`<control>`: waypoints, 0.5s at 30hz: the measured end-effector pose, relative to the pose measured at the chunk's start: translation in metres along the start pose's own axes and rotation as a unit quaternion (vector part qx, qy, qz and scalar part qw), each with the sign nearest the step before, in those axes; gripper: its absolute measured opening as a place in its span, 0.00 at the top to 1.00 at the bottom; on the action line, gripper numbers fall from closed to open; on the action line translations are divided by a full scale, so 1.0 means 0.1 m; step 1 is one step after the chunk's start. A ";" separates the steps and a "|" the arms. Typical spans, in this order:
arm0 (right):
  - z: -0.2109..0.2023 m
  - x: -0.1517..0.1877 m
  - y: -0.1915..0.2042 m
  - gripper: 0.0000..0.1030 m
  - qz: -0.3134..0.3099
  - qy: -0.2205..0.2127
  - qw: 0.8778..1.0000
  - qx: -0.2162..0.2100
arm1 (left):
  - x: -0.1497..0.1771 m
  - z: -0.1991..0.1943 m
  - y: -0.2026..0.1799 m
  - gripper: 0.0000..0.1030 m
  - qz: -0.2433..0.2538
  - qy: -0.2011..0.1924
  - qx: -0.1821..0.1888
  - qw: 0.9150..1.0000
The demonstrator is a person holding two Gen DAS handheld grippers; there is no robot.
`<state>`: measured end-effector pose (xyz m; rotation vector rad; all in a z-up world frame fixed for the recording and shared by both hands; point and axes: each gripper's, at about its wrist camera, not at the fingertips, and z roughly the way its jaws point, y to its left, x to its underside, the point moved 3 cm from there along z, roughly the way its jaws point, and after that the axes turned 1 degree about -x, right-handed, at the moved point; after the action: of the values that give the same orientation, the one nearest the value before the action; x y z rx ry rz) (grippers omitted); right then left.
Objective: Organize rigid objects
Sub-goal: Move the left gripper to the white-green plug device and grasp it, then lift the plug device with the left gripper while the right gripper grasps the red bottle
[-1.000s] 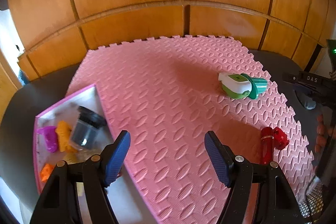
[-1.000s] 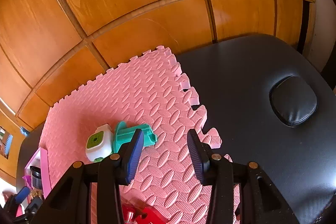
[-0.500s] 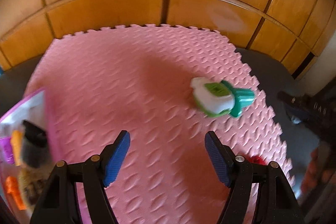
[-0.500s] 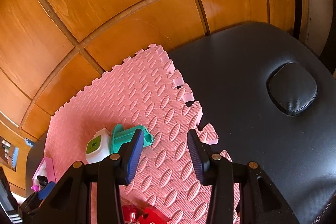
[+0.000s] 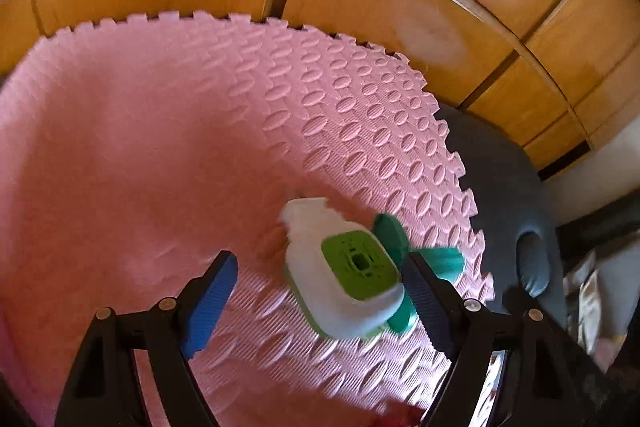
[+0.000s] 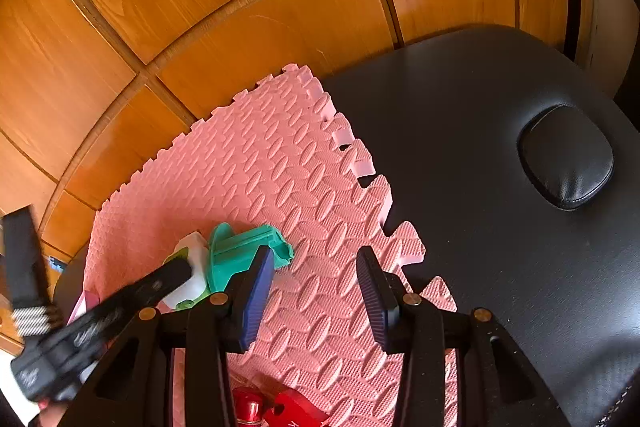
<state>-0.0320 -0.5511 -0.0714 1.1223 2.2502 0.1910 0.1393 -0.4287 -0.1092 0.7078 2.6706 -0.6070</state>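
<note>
The left gripper (image 5: pixel 320 291) stands spread, its right finger hard by the white-and-green object (image 5: pixel 344 279), the teal piece (image 6: pixel 244 255) behind that. Bare pink mat (image 5: pixel 160 147) lies to its left. Between the right gripper (image 6: pixel 316 291) fingers, only mat; something red (image 6: pixel 280 411), perhaps two pieces, lies beneath.

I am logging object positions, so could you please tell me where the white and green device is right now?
The white and green device lies on the pink foam mat near its right edge, against the teal piece, between the open left hand-held gripper's fingers, close to the right one.
</note>
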 end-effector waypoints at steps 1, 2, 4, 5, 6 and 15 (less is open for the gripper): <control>0.01 0.00 0.00 0.58 0.000 0.001 1.000 0.000 | -0.01 0.05 -0.01 0.17 -0.002 0.004 0.002 1.000; 0.01 0.00 0.00 0.58 0.000 0.002 1.000 0.000 | -0.03 0.07 0.00 0.18 -0.009 0.000 0.009 1.000; 0.03 0.00 0.00 0.58 0.000 0.005 1.000 0.001 | -0.04 0.09 0.03 0.23 -0.017 0.003 0.028 0.999; 0.04 0.00 -0.01 0.58 0.001 0.006 1.000 0.002 | -0.05 0.09 0.05 0.29 -0.017 0.003 0.035 0.999; 0.05 0.00 -0.01 0.58 0.002 0.008 1.000 0.003 | -0.04 0.08 0.06 0.33 -0.014 0.006 0.042 0.999; 0.06 0.03 -0.06 0.58 0.006 0.010 1.000 0.014 | 0.19 -0.07 0.11 0.47 0.012 0.020 0.069 0.997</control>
<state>-0.0333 -0.5534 -0.0798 1.1538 2.2694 0.1779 0.1286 -0.4092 -0.1145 0.7943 2.6720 -0.7856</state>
